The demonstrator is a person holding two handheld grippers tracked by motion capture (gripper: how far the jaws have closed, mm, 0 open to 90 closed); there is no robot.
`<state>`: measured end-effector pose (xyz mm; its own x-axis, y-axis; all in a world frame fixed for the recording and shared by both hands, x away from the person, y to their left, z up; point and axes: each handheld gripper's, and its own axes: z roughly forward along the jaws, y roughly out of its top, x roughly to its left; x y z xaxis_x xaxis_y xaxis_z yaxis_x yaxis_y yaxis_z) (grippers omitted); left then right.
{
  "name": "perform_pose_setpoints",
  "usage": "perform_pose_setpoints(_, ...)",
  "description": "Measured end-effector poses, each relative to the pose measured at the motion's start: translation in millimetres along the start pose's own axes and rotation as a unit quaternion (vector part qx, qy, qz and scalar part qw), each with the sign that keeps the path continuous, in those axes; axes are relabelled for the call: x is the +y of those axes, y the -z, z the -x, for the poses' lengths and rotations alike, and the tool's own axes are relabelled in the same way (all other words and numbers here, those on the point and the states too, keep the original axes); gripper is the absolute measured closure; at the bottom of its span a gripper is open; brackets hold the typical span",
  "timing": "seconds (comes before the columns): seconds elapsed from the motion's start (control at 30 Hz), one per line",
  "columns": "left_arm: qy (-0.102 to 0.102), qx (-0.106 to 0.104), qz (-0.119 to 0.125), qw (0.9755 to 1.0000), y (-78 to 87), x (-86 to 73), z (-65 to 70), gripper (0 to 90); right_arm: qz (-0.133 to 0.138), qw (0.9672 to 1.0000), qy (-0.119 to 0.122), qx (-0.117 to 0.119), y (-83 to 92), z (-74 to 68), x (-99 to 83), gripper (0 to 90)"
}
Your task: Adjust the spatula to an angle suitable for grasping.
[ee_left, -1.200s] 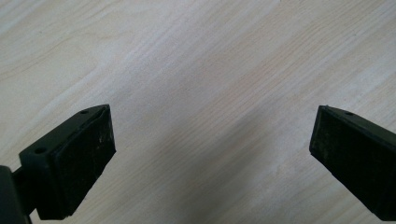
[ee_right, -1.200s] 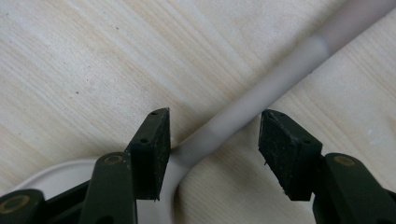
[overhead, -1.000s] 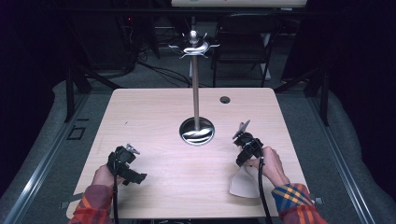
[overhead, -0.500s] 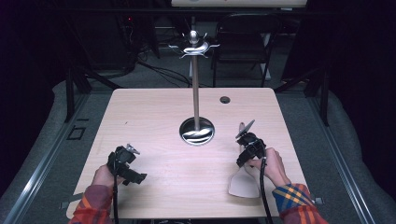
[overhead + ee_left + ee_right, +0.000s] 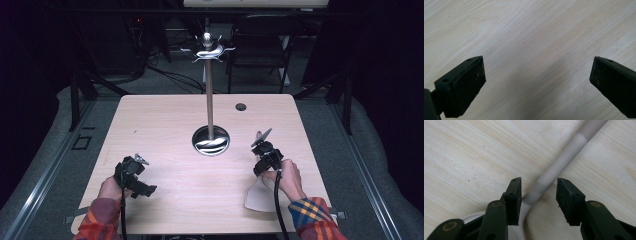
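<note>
A beige spatula (image 5: 258,198) lies flat near the table's front right corner, blade toward the person, partly under the right hand. My right gripper (image 5: 264,159) hovers over its handle. In the right gripper view the handle (image 5: 564,160) runs between the two jaws of this gripper (image 5: 539,187), with a gap on each side, so it is open. My left gripper (image 5: 137,182) is at the front left. Its own view shows this gripper (image 5: 536,75) wide open over bare wood, nothing between the jaws.
A chrome stand with a round base (image 5: 211,141) and a tall pole (image 5: 210,100) topped by hooks rises at the table's middle. A small dark hole (image 5: 241,106) sits near the far edge. A chair (image 5: 260,45) stands behind the table.
</note>
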<state>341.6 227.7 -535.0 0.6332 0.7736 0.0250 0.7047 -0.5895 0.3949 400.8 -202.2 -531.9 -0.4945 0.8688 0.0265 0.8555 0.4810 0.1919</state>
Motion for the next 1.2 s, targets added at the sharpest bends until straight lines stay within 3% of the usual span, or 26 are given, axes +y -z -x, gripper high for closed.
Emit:
perform_pose_setpoints(0.07, -0.001, -0.001, 0.002, 1.0000, -0.4, 0.2, 0.9, 0.1, -0.004, 1.0000, 0.001, -0.001, 0.8, 1.1, -0.5, 56.0)
perform_pose_setpoints(0.1, -0.002, -0.001, 0.001, 1.0000, -0.6, 0.3, 0.9, 0.1, 0.011, 0.9999, -0.010, 0.007, -2.9, -0.7, -1.6, 55.7)
perform_pose_setpoints(0.2, -0.001, -0.001, 0.000, 1.0000, -0.5, 0.3, 0.2, 0.1, -0.014, 0.9999, 0.006, -0.002, -2.0, -0.3, 0.6, 55.7)
perform_pose_setpoints(0.23, 0.000, -0.001, 0.001, 1.0000, -0.7, 0.2, 0.0, 0.1, 0.020, 0.9996, -0.019, 0.006, -8.8, -3.4, -2.1, 55.9)
perform_pose_setpoints(0.27, 0.000, -0.002, 0.000, 1.0000, -0.6, 0.3, -0.1, 0.1, -0.002, 1.0000, -0.001, 0.004, -5.9, -1.4, -0.2, 56.2)
perform_pose_setpoints(0.3, 0.001, -0.002, 0.000, 1.0000, -0.9, 0.3, -0.1, 0.1, -0.008, 1.0000, 0.004, 0.004, -5.0, -0.5, 0.2, 56.3)
perform_pose_setpoints(0.4, -0.001, -0.002, -0.002, 1.0000, -1.0, 0.5, 0.4, 0.1, -0.001, 0.9997, 0.008, 0.022, -5.4, 2.6, -0.7, 58.1)
perform_pose_setpoints(0.5, 0.000, -0.001, -0.001, 1.0000, -0.7, 0.3, 0.4, 0.1, -0.011, 0.9994, 0.025, 0.020, -4.3, 2.4, 0.1, 59.4)
perform_pose_setpoints(0.53, 0.000, -0.002, -0.001, 1.0000, -0.9, 0.3, 0.3, 0.1, 0.008, 0.9996, 0.013, 0.026, -7.3, -1.0, -1.5, 60.5)
perform_pose_setpoints(0.57, 0.000, -0.002, -0.001, 1.0000, -0.9, 0.3, 0.3, 0.1, 0.003, 0.9995, 0.019, 0.025, -6.6, -0.7, -1.0, 61.0)
perform_pose_setpoints(0.6, -0.001, -0.002, -0.001, 1.0000, -0.9, 0.3, 0.3, 0.1, -0.023, 0.9986, 0.042, 0.021, -2.9, 1.1, 1.5, 61.6)
perform_pose_setpoints(0.67, -0.001, -0.002, -0.001, 1.0000, -0.8, 0.2, 0.2, 0.1, -0.029, 0.9982, 0.048, 0.019, -2.1, 1.2, 2.2, 62.1)
perform_pose_setpoints(0.77, -0.001, -0.002, -0.001, 1.0000, -0.8, 0.0, 0.0, 0.1, -0.018, 0.9984, 0.049, 0.021, -3.9, -0.9, 1.1, 63.3)
perform_pose_setpoints(0.8, -0.001, -0.002, -0.001, 1.0000, -0.9, 0.1, 0.0, 0.1, -0.031, 0.9969, 0.071, 0.014, -1.8, -1.3, 1.9, 64.2)
perform_pose_setpoints(0.87, -0.001, -0.002, -0.001, 1.0000, -0.9, 0.1, 0.1, 0.1, -0.032, 0.9958, 0.085, 0.005, -1.0, -2.4, 0.9, 65.7)
perform_pose_setpoints(1.13, -0.002, -0.002, -0.002, 1.0000, -1.0, 0.2, 0.1, 0.1, -0.043, 0.9941, 0.099, 0.000, 1.6, 4.6, -4.8, 69.0)
perform_pose_setpoints(1.2, -0.002, -0.002, -0.002, 1.0000, -1.0, 0.2, 0.2, 0.1, -0.031, 0.9955, 0.089, 0.004, -0.2, 5.0, -7.5, 69.5)
